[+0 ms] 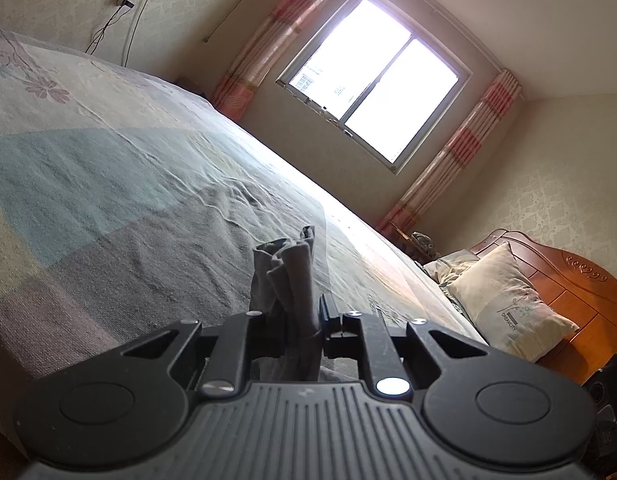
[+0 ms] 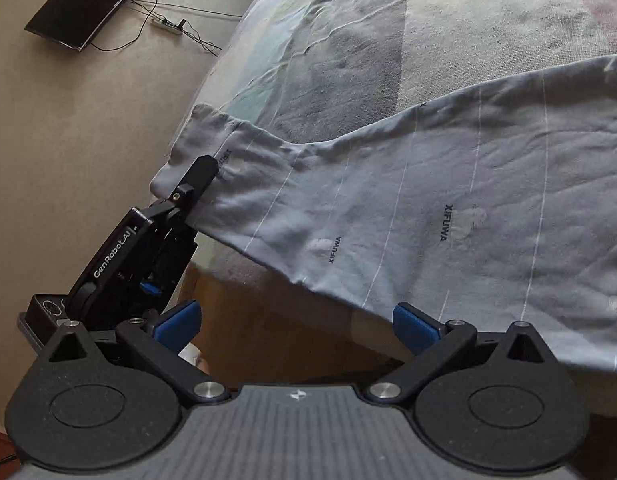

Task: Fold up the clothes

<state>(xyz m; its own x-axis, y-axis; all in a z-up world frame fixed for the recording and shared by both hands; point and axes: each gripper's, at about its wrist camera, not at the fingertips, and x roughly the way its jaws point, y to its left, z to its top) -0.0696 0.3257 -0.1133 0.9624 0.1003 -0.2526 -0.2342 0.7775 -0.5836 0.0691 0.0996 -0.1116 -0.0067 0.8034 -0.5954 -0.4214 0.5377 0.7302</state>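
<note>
A: Left wrist view first. The left claw (image 1: pixel 300 320) is pinching a bunched wad of grey cloth, part of the garment (image 1: pixel 286 276). The fabric sticks out just ahead of the tips, crumpled. The bed (image 1: pixel 128 168) runs ahead and to the left of the claw; a pillow (image 1: pixel 504 304) sits off to its right by the headboard (image 1: pixel 564 292). The window (image 1: pixel 372 80) is far ahead.

B: And the right wrist view?

A: The right claw (image 2: pixel 296 326) is spread wide, with blue pads and nothing between them. The garment (image 2: pixel 448 208) lies ahead and to the right of it, spread over the bed (image 2: pixel 348 40) with its near edge hanging over the bed's side. It is grey, with thin white lines and "XIFUWA" print. The left claw (image 2: pixel 196 176) shows ahead-left, clamped on the cuff end.

B: How will it handle?

A: My guess is soft, light and limp. It will sag and drag between grip points and wrinkle easily. It isn't fragile, and knit shouldn't slip out of the pads.

B: Where should it be gripped?

A: The hanging hem edge just ahead of the right claw looks like the easiest bite. A thick seam or cuff holds better than a single layer.

B: What stage is this?

A: It's not folded flat. Beyond that, I can't tell.
</note>
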